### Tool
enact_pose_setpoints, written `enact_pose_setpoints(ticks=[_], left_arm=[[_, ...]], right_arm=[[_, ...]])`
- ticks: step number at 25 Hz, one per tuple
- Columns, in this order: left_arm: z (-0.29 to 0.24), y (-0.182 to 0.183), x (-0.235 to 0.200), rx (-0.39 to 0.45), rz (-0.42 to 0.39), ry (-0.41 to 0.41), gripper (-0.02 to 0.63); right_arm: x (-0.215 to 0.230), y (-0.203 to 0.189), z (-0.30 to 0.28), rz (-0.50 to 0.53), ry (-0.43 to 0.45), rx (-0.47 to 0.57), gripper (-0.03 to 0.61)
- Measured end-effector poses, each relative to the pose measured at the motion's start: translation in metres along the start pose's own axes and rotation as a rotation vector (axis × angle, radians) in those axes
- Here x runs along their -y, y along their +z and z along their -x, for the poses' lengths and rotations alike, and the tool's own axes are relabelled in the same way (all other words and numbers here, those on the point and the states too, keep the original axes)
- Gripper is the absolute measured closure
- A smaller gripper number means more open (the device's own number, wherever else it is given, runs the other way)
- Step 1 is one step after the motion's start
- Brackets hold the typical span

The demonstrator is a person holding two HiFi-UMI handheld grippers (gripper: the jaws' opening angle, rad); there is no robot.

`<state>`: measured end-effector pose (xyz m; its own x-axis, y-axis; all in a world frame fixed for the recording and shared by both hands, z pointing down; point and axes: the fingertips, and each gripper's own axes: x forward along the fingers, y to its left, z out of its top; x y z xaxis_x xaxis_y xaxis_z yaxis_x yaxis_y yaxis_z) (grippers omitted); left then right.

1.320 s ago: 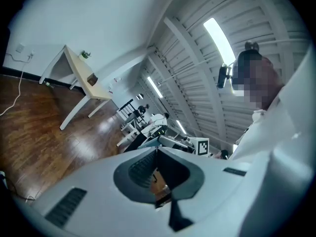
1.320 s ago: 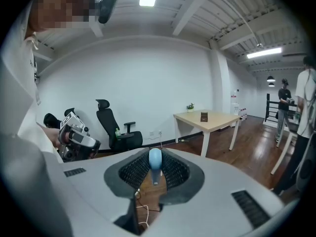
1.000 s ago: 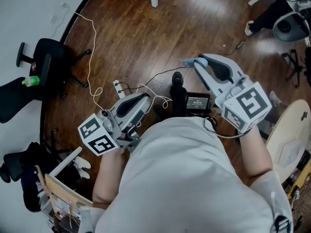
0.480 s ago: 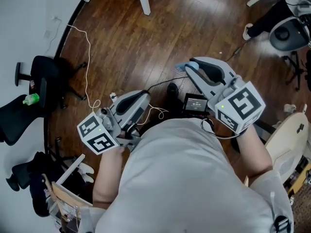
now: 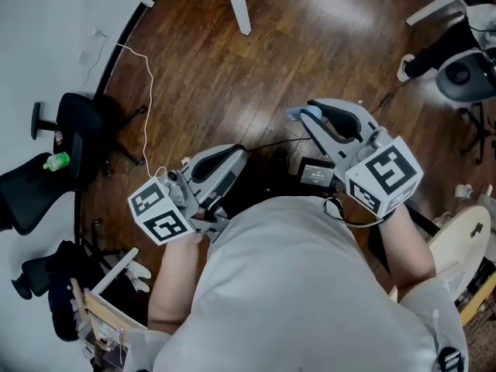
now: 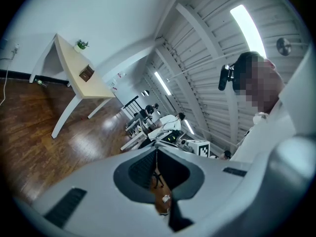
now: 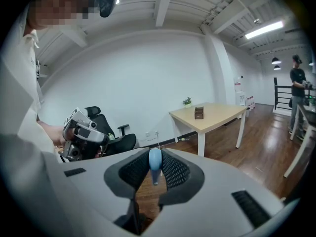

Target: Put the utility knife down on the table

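A blue utility knife is clamped upright between the pads of my right gripper, which is shut on it. In the head view its blue end sticks out past the right gripper, held in front of the person's body over the wood floor. My left gripper is lower left, its jaws together with nothing between them; the left gripper view shows its tips meeting. A light wooden table stands ahead in the right gripper view and also shows in the left gripper view.
A small brown box and a potted plant stand on the table. Black office chairs and a white cable lie at the left. A white table leg is at top. Another person stands far right.
The person has walked across the floor with both grippers held out in front. The chairs, cable and table leg have shifted in view. The knife stays gripped.
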<state>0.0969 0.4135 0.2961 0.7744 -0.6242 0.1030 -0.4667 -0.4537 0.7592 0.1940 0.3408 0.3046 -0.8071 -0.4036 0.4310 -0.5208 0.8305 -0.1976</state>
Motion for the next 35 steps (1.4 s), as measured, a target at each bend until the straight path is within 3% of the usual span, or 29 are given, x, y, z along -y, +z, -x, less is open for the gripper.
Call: enact_pose_setpoints(ticks=[9,18,24,31,35], left_arm=[[0.008,0.068,-0.079,0.004,0.003,-0.003,0.611],[0.001,0.173,-0.160,-0.087,-0.002,-0.088,0.611],[-0.005,0.211,-0.189,-0.091,-0.008,-0.113,0.611],[-0.030,0.250,-0.228,-0.065,-0.003,-0.090,0.611],[-0.056,0.280,-0.266,-0.024,-0.010,-0.039,0.611]], right_arm=[[0.021,0.035,-0.078,0.012,-0.016,-0.003,0.506],[0.070,0.103,-0.180,-0.010,-0.116,0.002,0.506],[0.094,0.127,-0.213,0.012,-0.151,0.003,0.506],[0.155,0.155,-0.256,0.062,-0.144,0.006,0.506],[0.200,0.160,-0.296,0.069,-0.092,-0.001,0.506]])
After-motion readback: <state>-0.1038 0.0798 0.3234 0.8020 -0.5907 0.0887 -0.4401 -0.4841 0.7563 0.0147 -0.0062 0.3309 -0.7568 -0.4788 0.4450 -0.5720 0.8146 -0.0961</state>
